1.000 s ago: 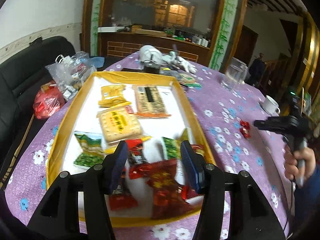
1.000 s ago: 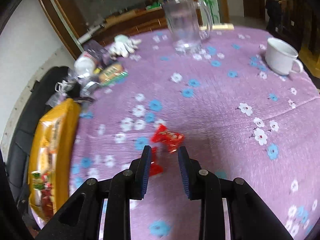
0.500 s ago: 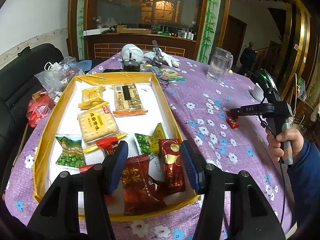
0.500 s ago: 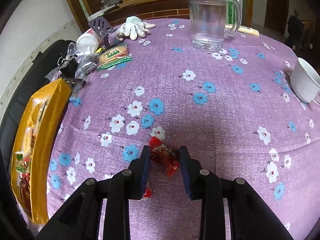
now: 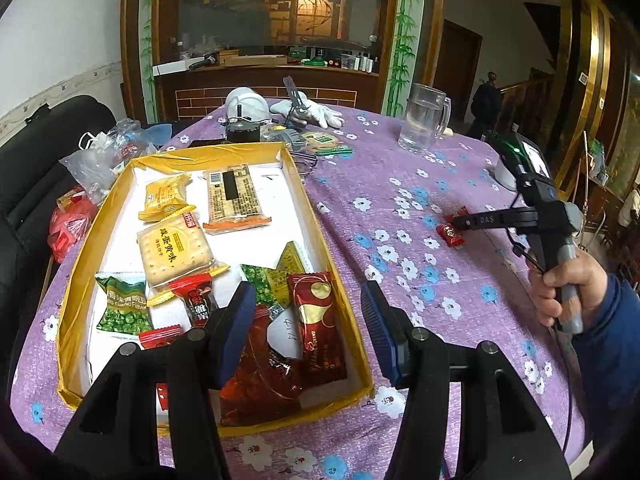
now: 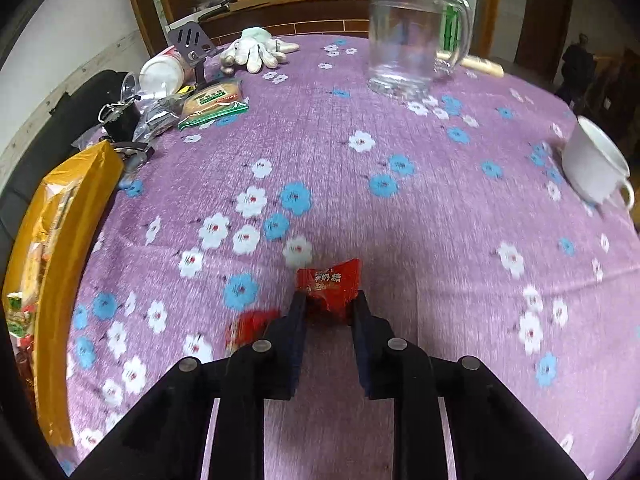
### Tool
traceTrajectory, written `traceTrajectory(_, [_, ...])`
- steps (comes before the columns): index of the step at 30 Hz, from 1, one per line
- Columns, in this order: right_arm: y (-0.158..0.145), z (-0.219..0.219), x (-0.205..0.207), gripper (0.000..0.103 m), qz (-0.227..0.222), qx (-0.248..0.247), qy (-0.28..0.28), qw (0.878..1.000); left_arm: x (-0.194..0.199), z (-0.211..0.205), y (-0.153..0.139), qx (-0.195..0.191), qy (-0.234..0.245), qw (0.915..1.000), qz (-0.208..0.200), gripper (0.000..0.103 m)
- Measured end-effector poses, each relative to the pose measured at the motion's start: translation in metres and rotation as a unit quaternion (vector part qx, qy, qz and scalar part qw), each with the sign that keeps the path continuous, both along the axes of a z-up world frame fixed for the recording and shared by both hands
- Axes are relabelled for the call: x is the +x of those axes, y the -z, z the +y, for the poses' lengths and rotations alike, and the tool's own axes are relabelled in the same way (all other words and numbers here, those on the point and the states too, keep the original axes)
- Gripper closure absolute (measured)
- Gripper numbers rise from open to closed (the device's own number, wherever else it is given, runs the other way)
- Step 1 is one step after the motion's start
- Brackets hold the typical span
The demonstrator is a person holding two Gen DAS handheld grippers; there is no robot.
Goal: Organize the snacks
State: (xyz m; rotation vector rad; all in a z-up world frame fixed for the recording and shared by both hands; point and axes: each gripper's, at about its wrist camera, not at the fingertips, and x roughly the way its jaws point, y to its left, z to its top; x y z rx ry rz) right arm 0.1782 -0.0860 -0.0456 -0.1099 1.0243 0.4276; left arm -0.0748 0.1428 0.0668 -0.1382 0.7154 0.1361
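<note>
Two black handheld grippers, one blue sleeve

The left gripper point(image 5: 308, 332) has black angular arms with round silver screw heads and dark blue ribbed pads point(image 5: 236, 328). The right gripper point(image 6: 328, 312) is built the same, black with silver screws and blue pads point(image 6: 362, 320). Seen from the left, its slim black finger carries pale lettering, its grip is grey, a thin black cable hangs from it, and a screen with a green light sits on top. The hand point(image 5: 568, 284) on it wears a dark blue sleeve point(image 5: 612, 344).

Dim indoor light, fisheye-bent edges, slight motion blur.
</note>
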Motion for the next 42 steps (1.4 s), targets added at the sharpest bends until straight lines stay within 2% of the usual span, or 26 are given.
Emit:
traceTrajectory(6, [-0.003, -0.009, -0.033, 0.08, 0.044, 0.045, -0.035, 0.997, 0.006, -0.008, 0.001, 0.0, 0.01, 0.9999, 0.004, 0.05])
traceTrajectory(7, [-0.004, -0.007, -0.042, 0.08, 0.057, 0.067, -0.063, 0.994, 0.008, -0.01, 0.001, -0.002, 0.014, 0.9999, 0.005, 0.05])
traceTrajectory(9, [-0.008, -0.009, -0.049, 0.08, 0.068, 0.102, -0.075, 0.99, 0.012, -0.015, 0.0, -0.007, 0.024, 0.9996, 0.011, 0.05])
traceTrajectory(11, [-0.012, -0.017, -0.048, 0.076, 0.076, 0.133, -0.064, 0.986, 0.015, -0.02, -0.002, -0.012, 0.034, 0.9992, 0.015, 0.05])
traceTrajectory(13, [-0.012, -0.026, -0.045, 0.076, 0.071, 0.135, -0.037, 0.988, 0.019, -0.025, -0.005, -0.013, 0.043, 0.9988, 0.018, 0.05])
traceTrajectory(17, [-0.004, -0.042, -0.04, 0.073, 0.092, 0.162, -0.018, 0.982, 0.035, -0.04, -0.011, -0.014, 0.069, 0.9969, 0.035, 0.049])
traceTrajectory(19, [-0.005, -0.05, -0.036, 0.065, 0.087, 0.172, -0.013, 0.981, 0.05, -0.049, -0.013, -0.028, 0.084, 0.9947, 0.051, 0.047])
traceTrajectory(23, [-0.013, -0.07, -0.034, 0.06, 0.064, 0.186, 0.017, 0.98, 0.093, -0.07, -0.014, -0.04, 0.107, 0.9903, 0.079, 0.047])
traceTrajectory(28, [-0.014, -0.093, -0.028, 0.059, 0.059, 0.209, 0.04, 0.975, 0.148, -0.095, 0.002, -0.018, 0.136, 0.9825, 0.126, 0.047])
traceTrajectory(30, [-0.014, -0.098, -0.027, 0.059, 0.063, 0.217, 0.046, 0.973, 0.167, -0.101, 0.012, -0.003, 0.133, 0.9814, 0.138, 0.047])
traceTrajectory(33, [-0.015, -0.104, -0.026, 0.059, 0.067, 0.232, 0.048, 0.969, 0.185, -0.112, 0.028, 0.007, 0.154, 0.9754, 0.158, 0.047])
traceTrajectory(37, [-0.021, -0.106, -0.028, 0.059, 0.061, 0.24, 0.046, 0.968, 0.2, -0.124, 0.041, 0.033, 0.155, 0.9729, 0.168, 0.047])
traceTrajectory(38, [-0.022, -0.106, -0.029, 0.059, 0.06, 0.242, 0.046, 0.967, 0.203, -0.125, 0.043, 0.036, 0.154, 0.9726, 0.171, 0.048])
traceTrajectory(39, [-0.023, -0.106, -0.029, 0.058, 0.059, 0.243, 0.046, 0.967, 0.205, -0.127, 0.046, 0.039, 0.153, 0.9723, 0.172, 0.054])
traceTrajectory(40, [-0.023, -0.105, -0.029, 0.058, 0.059, 0.244, 0.045, 0.967, 0.206, -0.127, 0.048, 0.042, 0.152, 0.9724, 0.172, 0.064])
traceTrajectory(42, [-0.024, -0.103, -0.029, 0.058, 0.059, 0.244, 0.042, 0.967, 0.206, -0.127, 0.052, 0.045, 0.146, 0.9731, 0.173, 0.072])
